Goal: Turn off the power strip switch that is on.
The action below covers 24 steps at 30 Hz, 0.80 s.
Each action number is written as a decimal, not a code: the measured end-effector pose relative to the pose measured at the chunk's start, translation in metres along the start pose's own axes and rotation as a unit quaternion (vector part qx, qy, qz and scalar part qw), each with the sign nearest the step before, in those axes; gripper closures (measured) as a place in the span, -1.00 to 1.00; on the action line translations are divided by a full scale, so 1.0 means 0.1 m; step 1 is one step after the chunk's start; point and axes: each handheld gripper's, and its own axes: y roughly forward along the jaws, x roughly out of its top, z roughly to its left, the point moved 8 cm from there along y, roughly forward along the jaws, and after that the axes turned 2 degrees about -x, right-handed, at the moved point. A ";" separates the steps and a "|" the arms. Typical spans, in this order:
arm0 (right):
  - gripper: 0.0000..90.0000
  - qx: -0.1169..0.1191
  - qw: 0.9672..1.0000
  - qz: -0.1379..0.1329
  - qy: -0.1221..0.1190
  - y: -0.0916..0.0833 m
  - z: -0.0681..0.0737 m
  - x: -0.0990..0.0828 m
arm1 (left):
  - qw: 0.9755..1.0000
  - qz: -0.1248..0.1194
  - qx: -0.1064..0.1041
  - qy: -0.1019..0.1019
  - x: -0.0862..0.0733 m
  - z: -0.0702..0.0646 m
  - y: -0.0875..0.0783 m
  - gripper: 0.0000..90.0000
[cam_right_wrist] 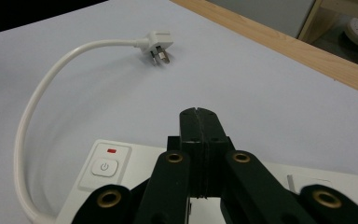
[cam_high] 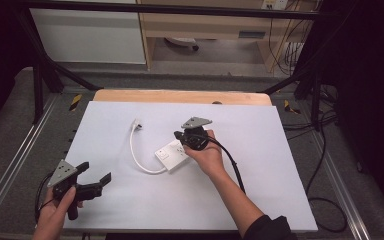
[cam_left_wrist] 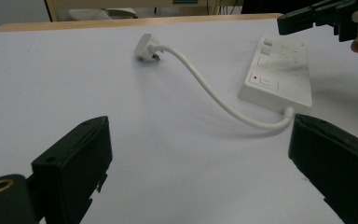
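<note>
- I am holding my right gripper (cam_right_wrist: 199, 122) over the white plastic power strip (cam_left_wrist: 278, 70), my 2 matte black jaws pressed flat together with nothing between them.
- My left gripper (cam_high: 94, 178) is hovering near the table's front-left edge, jaws spread wide and empty.
- The boxy strip is lying mid-table on the smooth white sheet (cam_high: 130, 200); its glossy round cable (cam_right_wrist: 37, 98) is curving away to a plug (cam_right_wrist: 158, 44) with metal prongs.

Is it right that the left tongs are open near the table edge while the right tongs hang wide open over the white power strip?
Not quite: the right tongs are shut, jaws pressed together over the power strip, as the right gripper view shows. The left tongs are indeed open near the table edge.
</note>
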 end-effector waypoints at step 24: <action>1.00 0.007 1.000 0.021 0.007 0.14 0.02 -0.14 | 1.000 0.001 -0.001 -0.001 0.00 0.00 0.00 -0.87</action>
